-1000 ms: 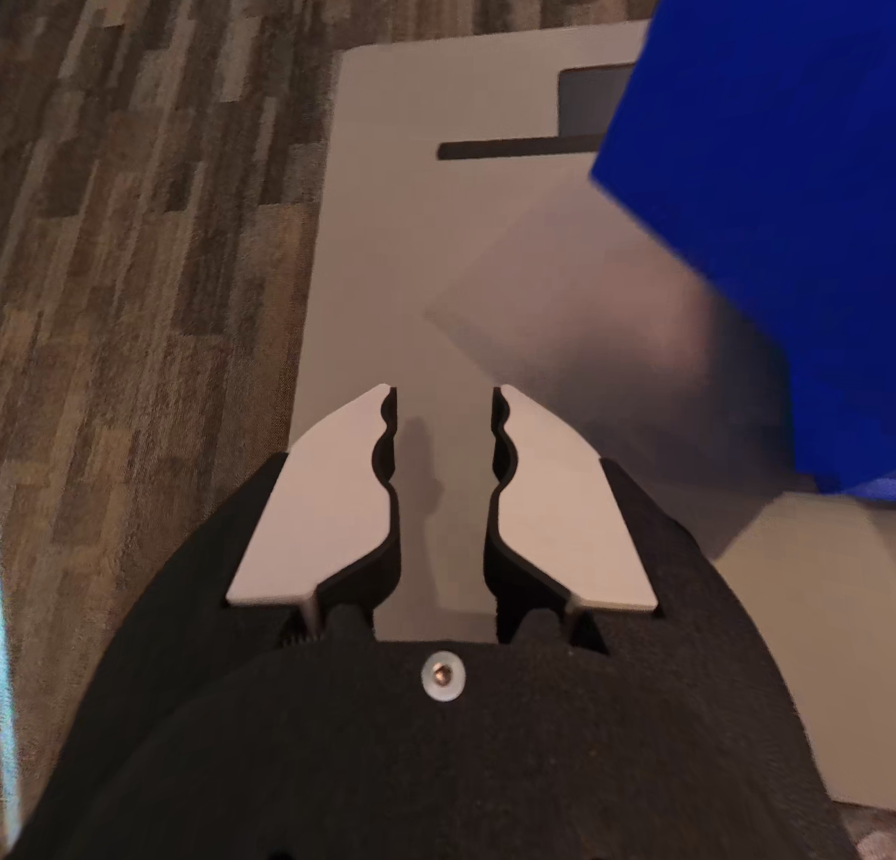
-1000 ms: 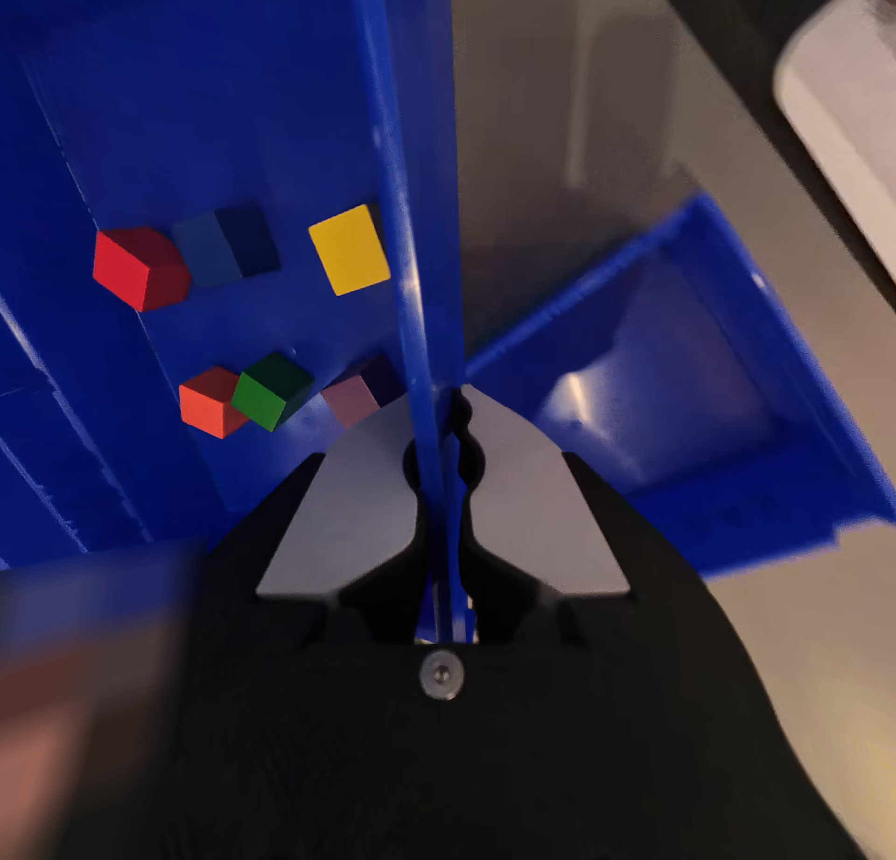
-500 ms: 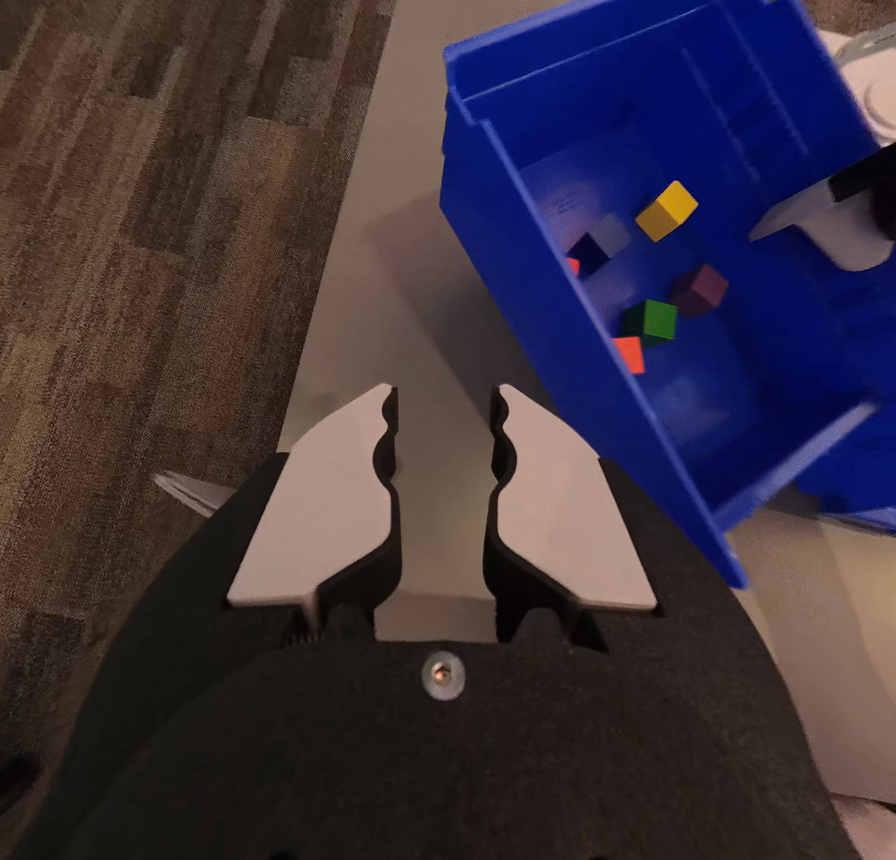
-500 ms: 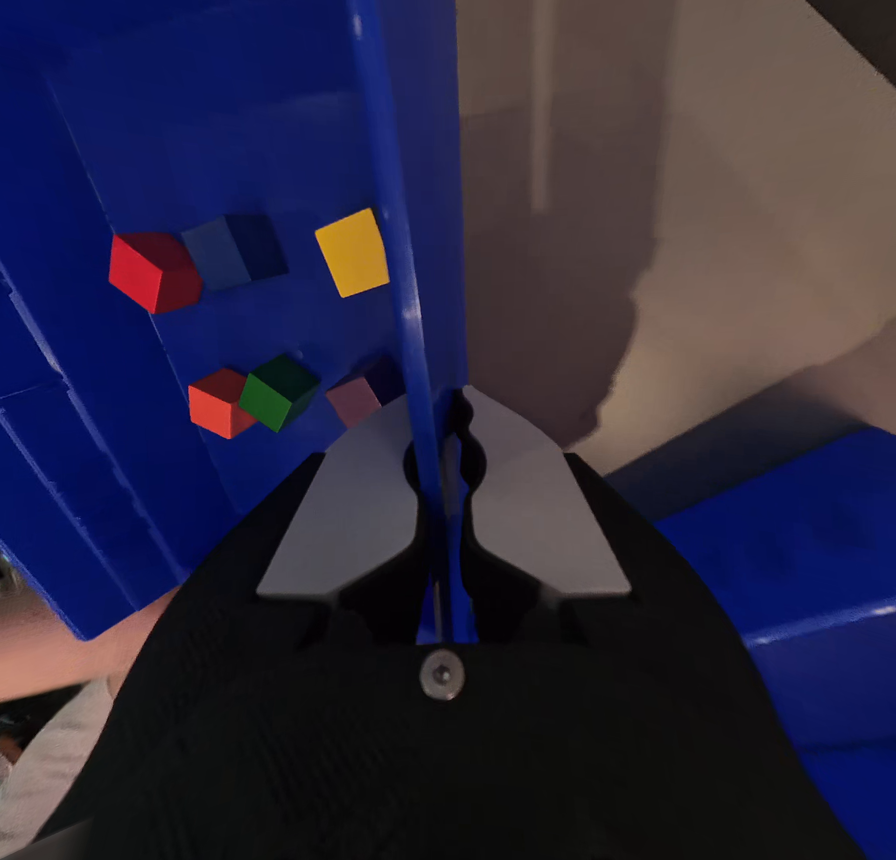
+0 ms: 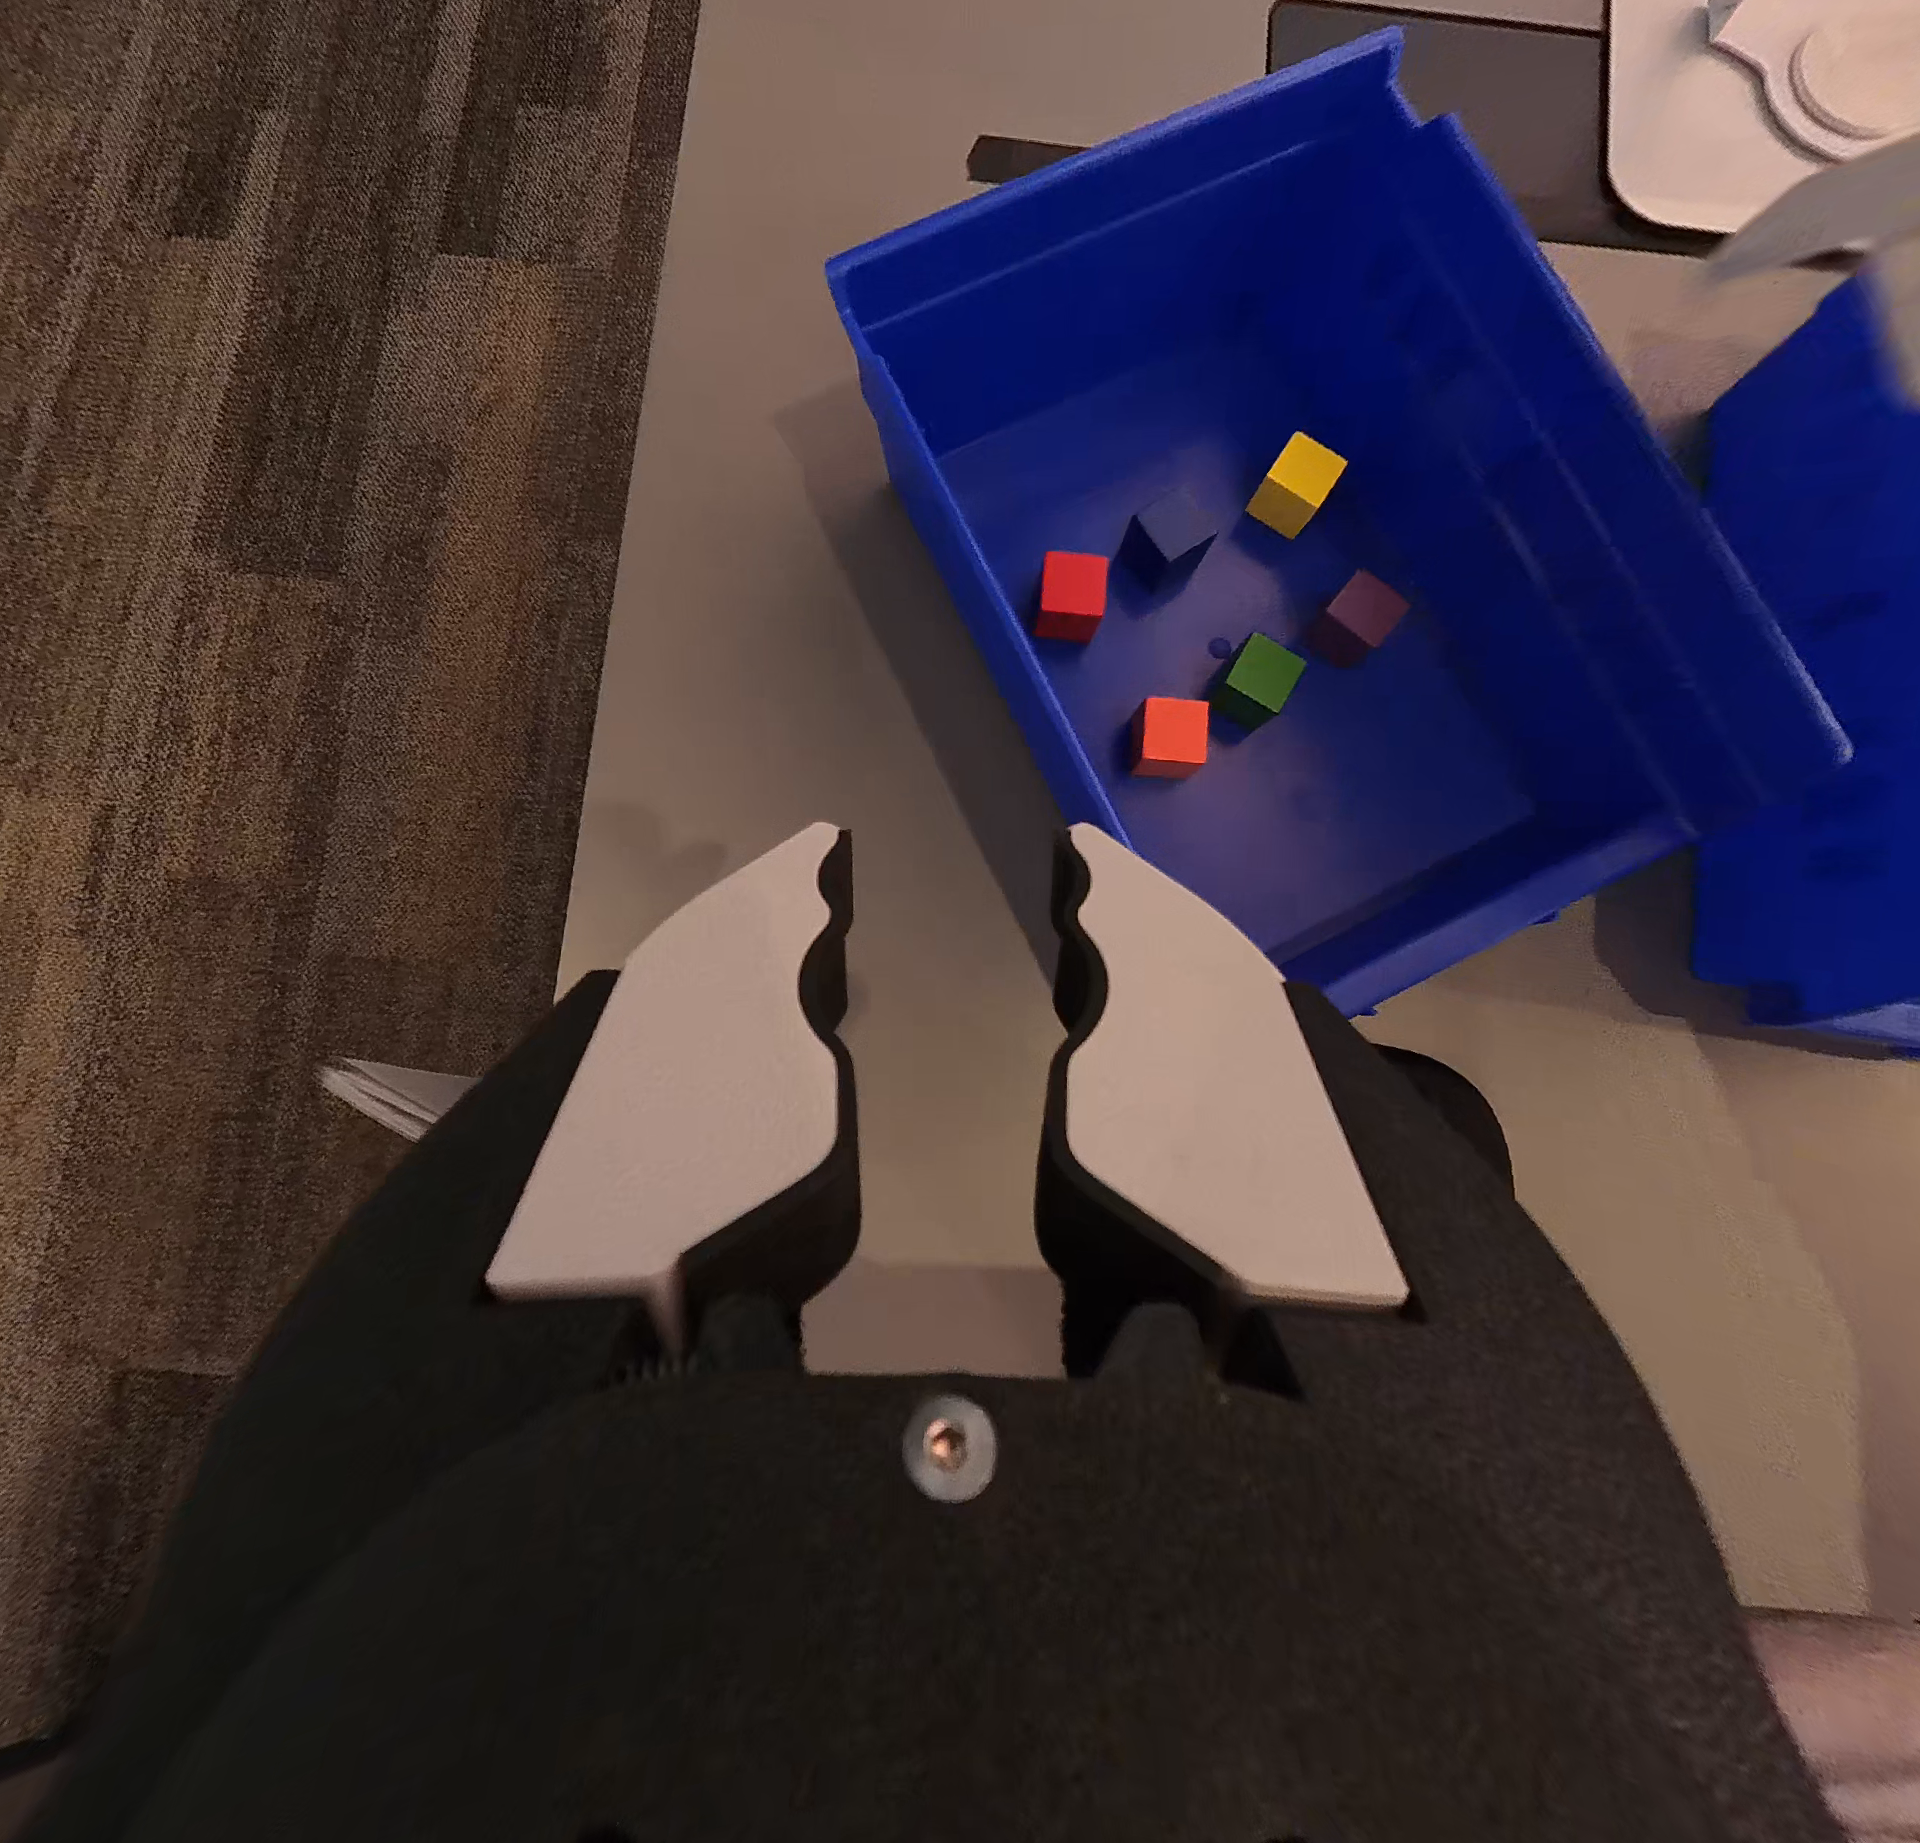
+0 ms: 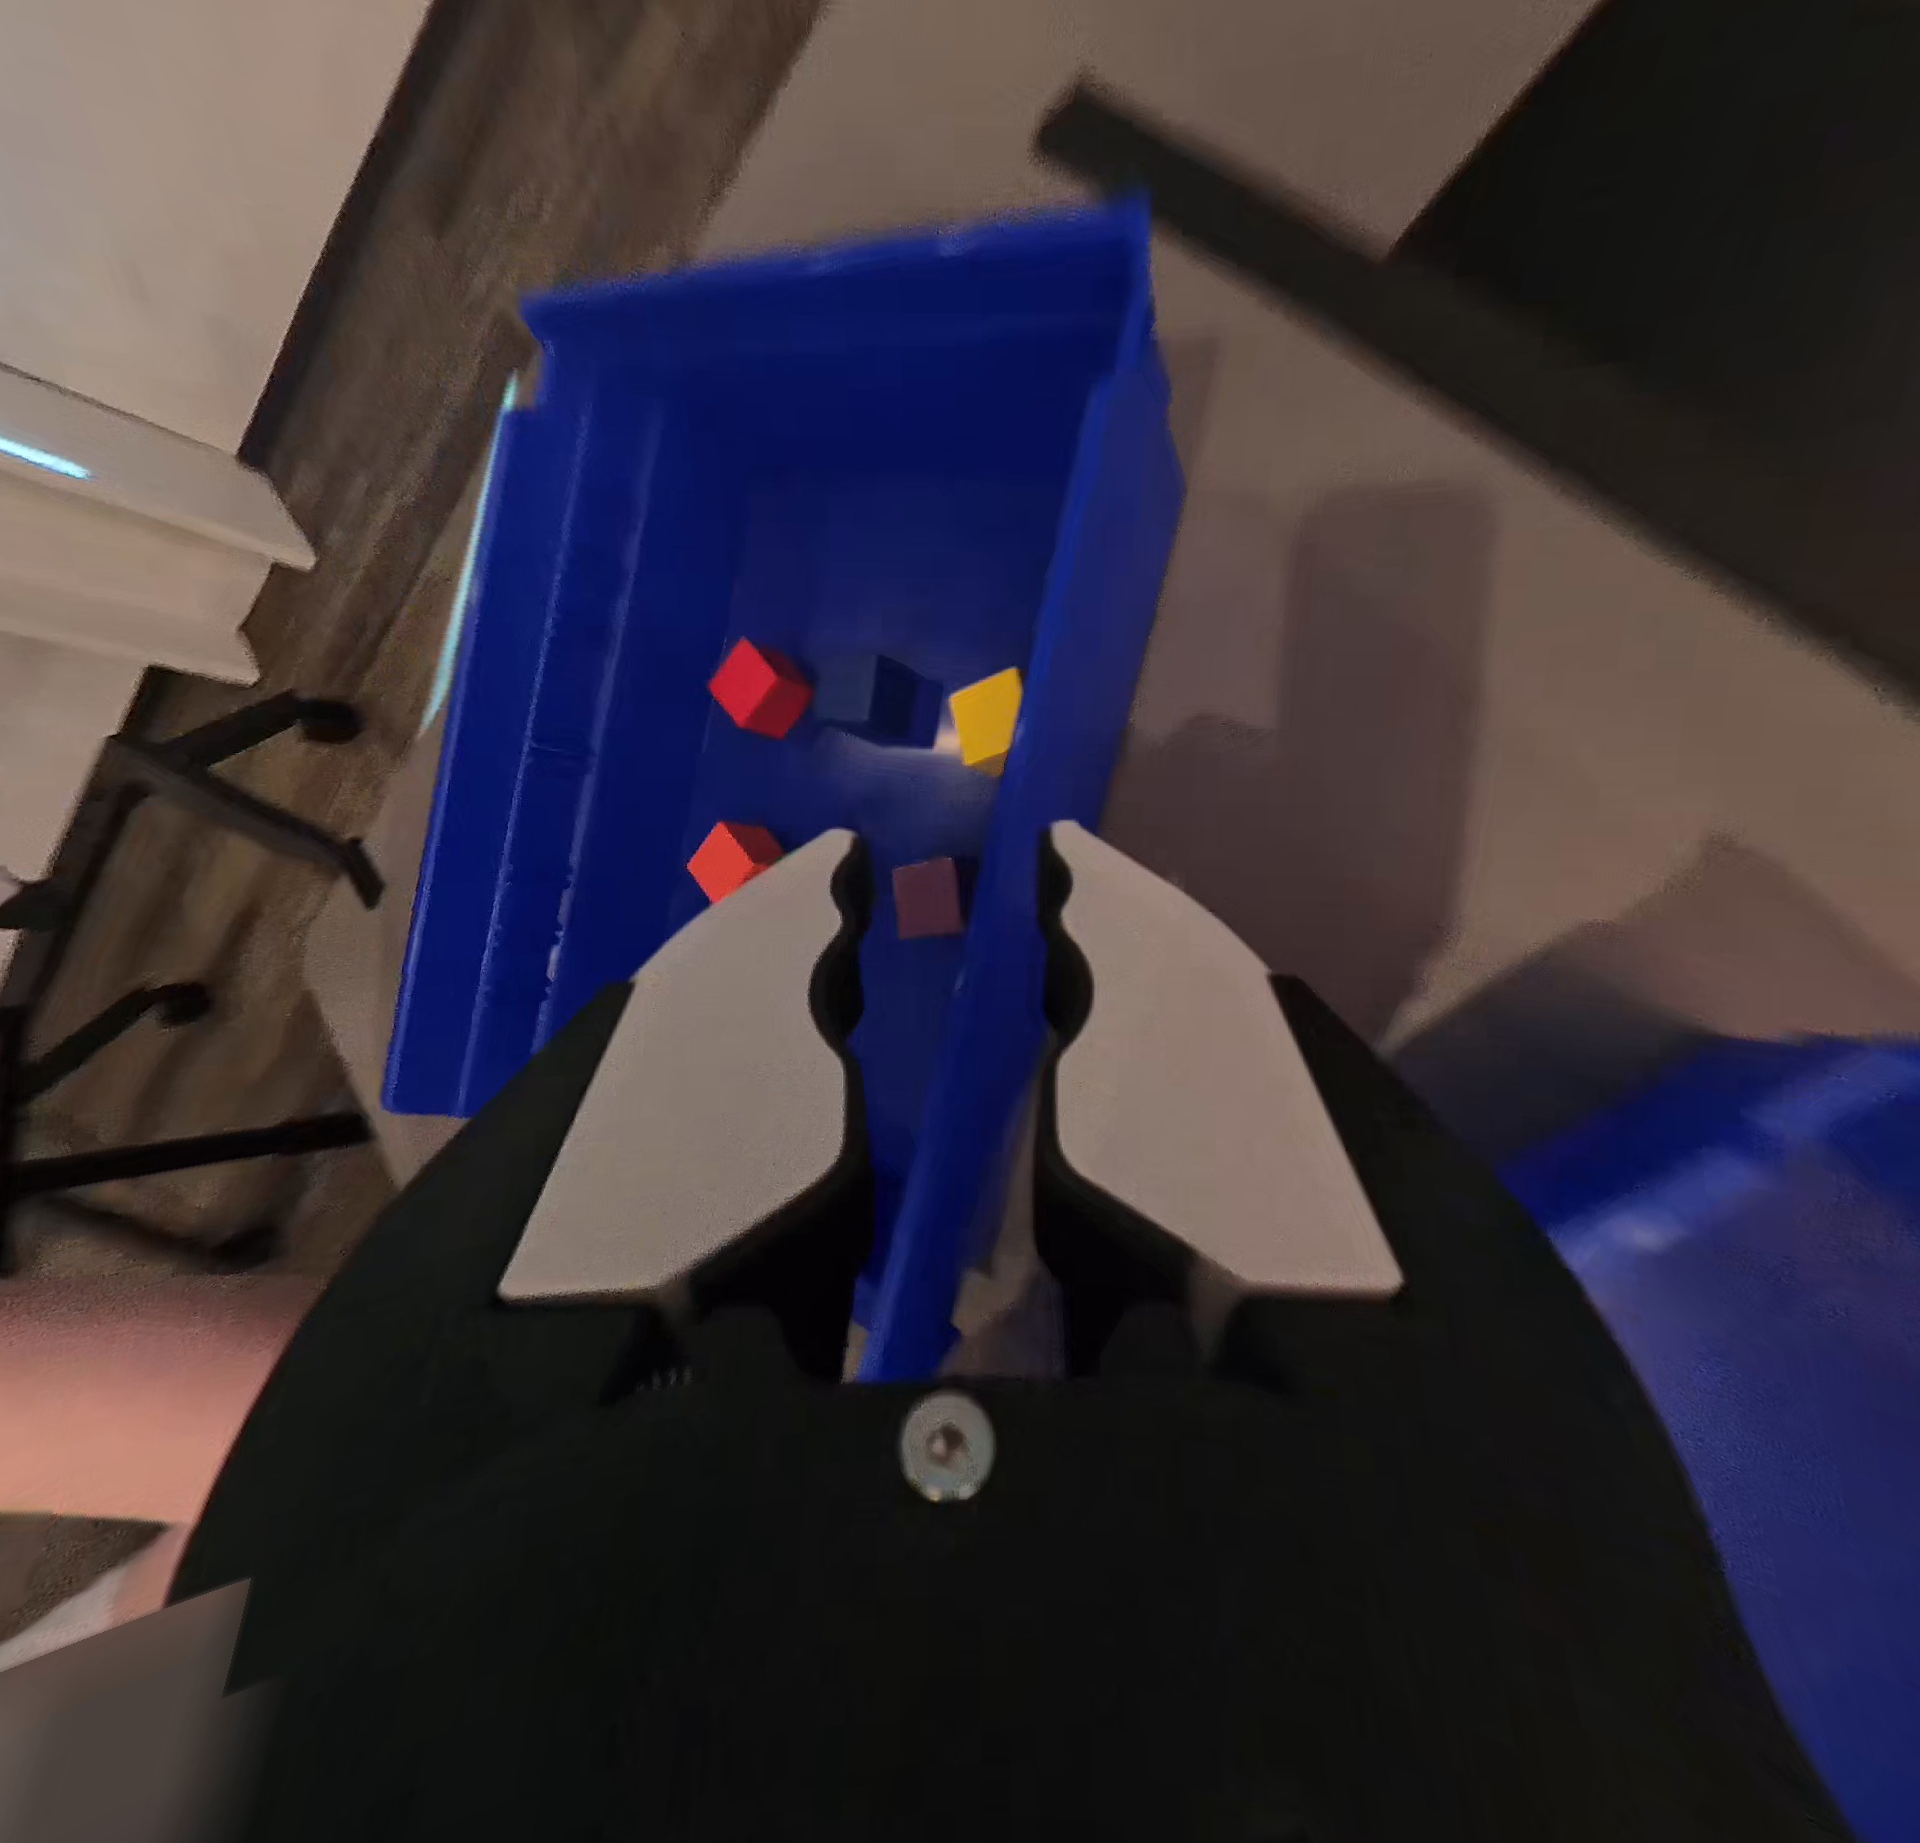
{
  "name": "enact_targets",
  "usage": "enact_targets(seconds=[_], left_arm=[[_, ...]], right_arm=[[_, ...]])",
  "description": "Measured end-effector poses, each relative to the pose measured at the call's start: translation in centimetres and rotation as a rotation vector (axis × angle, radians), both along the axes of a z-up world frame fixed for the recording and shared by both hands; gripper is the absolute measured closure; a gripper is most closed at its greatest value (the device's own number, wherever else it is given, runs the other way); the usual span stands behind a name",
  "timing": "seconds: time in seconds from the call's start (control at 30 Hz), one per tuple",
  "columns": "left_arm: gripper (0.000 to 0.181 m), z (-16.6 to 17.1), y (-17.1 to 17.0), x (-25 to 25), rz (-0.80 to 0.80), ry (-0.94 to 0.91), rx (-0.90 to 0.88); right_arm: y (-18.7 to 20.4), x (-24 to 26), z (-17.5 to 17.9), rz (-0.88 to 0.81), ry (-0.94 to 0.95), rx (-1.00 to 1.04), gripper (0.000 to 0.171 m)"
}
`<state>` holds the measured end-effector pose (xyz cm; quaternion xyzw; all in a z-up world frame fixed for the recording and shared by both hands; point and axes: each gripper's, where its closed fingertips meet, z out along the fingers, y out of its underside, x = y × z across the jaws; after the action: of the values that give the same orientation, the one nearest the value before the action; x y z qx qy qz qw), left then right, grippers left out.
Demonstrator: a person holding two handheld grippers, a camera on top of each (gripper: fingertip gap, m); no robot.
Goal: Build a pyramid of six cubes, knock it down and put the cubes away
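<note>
A blue bin (image 5: 1101, 183) stands on the grey table and holds a red cube (image 5: 1072, 595), a dark blue cube (image 5: 1169, 536), a yellow cube (image 5: 1297, 482), a purple cube (image 5: 1363, 614), a green cube (image 5: 1260, 678) and an orange cube (image 5: 1172, 735). My left gripper (image 5: 951, 858) is open and empty, just in front of the bin's near left corner. My right gripper (image 6: 948, 848) is open, with the right wall of the bin (image 6: 810, 422) between its jaws. The right wrist view is blurred and my finger hides the green cube there.
A second blue bin (image 5: 1829, 702) stands right of the first and also shows in the right wrist view (image 6: 1714, 1222). A white device (image 5: 1714, 79) lies at the table's far right. The table's left edge borders the carpet (image 5: 260, 443). Black chair legs (image 6: 156, 858) stand on the floor. My right fingertips sit around 30 cm from my left ones.
The right gripper held the bin up by its wall, shut on it. The bin has come down onto the table and the right gripper has opened. The left gripper stayed open.
</note>
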<state>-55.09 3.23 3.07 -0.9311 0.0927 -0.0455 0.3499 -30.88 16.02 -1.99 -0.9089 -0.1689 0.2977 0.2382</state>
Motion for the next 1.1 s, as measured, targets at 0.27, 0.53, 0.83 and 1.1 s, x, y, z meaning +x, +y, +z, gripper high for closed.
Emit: enact_targets(seconds=[0.27,0.53,0.83,1.1], left_arm=[[0.145,0.8,0.1,2.0,-0.039,0.047,0.02],[0.143,0.7,-0.4,5.6,-0.167,0.151,-0.001],[0.143,0.8,-0.2,8.0,-0.213,0.226,-0.002],[0.144,0.6,-0.1,9.7,-0.242,0.289,-0.011]], right_arm=[[-6.9,26.2,0.5,-0.385,-0.612,0.069,0.101],[-14.8,29.4,-10.0,-0.294,-0.621,-0.344,0.118],[-15.4,32.8,-10.4,-0.287,-0.392,-0.446,0.163],[-18.8,44.7,-10.5,-0.374,-0.399,-0.459,0.164]])
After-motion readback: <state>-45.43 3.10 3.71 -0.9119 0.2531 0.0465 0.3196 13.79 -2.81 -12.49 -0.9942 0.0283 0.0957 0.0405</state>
